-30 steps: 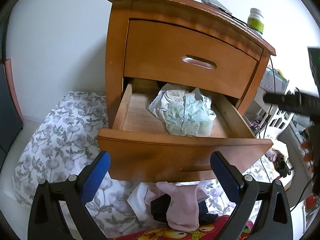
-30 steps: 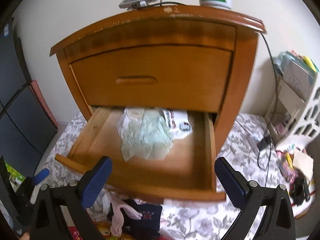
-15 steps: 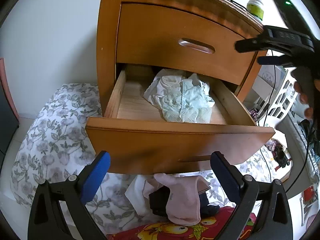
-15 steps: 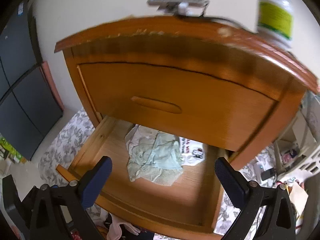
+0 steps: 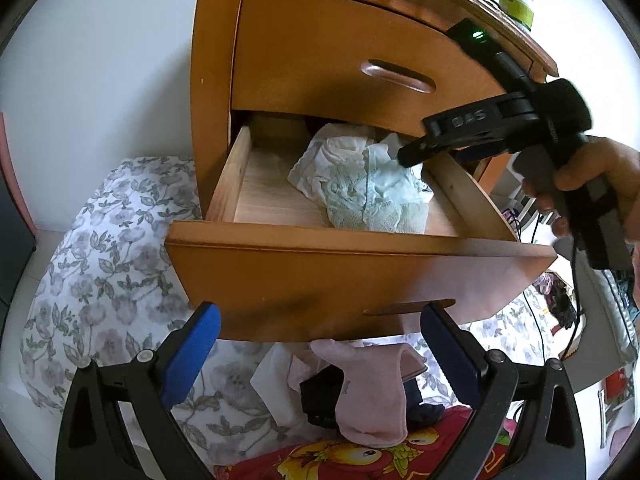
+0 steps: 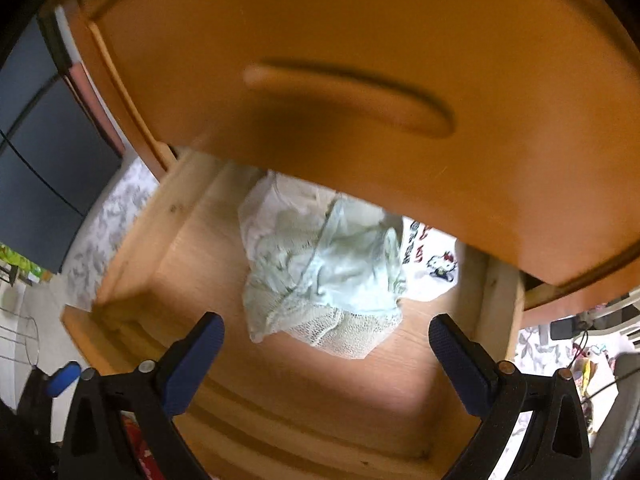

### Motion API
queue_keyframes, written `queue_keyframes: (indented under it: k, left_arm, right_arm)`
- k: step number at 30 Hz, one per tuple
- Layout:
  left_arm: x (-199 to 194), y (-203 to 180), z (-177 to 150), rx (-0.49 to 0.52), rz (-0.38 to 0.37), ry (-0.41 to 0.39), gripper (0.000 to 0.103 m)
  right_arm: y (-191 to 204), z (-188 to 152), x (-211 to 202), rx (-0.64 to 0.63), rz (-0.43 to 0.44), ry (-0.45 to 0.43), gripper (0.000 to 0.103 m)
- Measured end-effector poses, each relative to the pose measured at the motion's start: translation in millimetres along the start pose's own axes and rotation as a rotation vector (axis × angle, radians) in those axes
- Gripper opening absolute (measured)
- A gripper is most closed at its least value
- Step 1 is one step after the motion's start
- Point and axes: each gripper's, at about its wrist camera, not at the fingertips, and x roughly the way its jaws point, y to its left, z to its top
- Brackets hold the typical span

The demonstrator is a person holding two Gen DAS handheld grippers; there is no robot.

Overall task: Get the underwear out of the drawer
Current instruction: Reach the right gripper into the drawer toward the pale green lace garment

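Left gripper [image 5: 320,344]: jaws spread, empty, below the drawer [image 5: 360,276] front. Underwear [image 6: 324,272]: crumpled pale mint and white lace heap inside the drawer, directly ahead of the right gripper [image 6: 326,344], jaws wide, empty.

Upper drawer front [image 6: 360,80] blurred — hides rear of underwear [image 6: 320,268].

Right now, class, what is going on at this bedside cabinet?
A person holds a gripper in each hand. The right gripper, open, reaches into the pulled-out lower drawer above a heap of pale green underwear. Nothing is gripped yet. The left gripper, also open, hangs in front of the drawer, above clothes on the floor.
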Motion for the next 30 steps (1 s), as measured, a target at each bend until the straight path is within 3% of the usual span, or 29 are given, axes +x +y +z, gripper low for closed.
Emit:
queue_keyframes:
  k: [14,23,30]
  left_arm:
    - [11.9,1.6,-2.8,0.016,-0.012,0.033,0.100]
    - [16.4,2.4,-3.8,0.016,-0.012,0.044,0.100]
    - [20.1,3.7,-4.6,0.017,-0.016,0.054,0.100]
  right_arm:
    - [-7.2,2.6,59.1,-0.026,-0.035,0.176,0.096]
    - [-16.7,8.7,75.5,0.071,0.015,0.211,0.085]
    - [-35.5,12.2,83.0,0.176,-0.015,0.217,0.067]
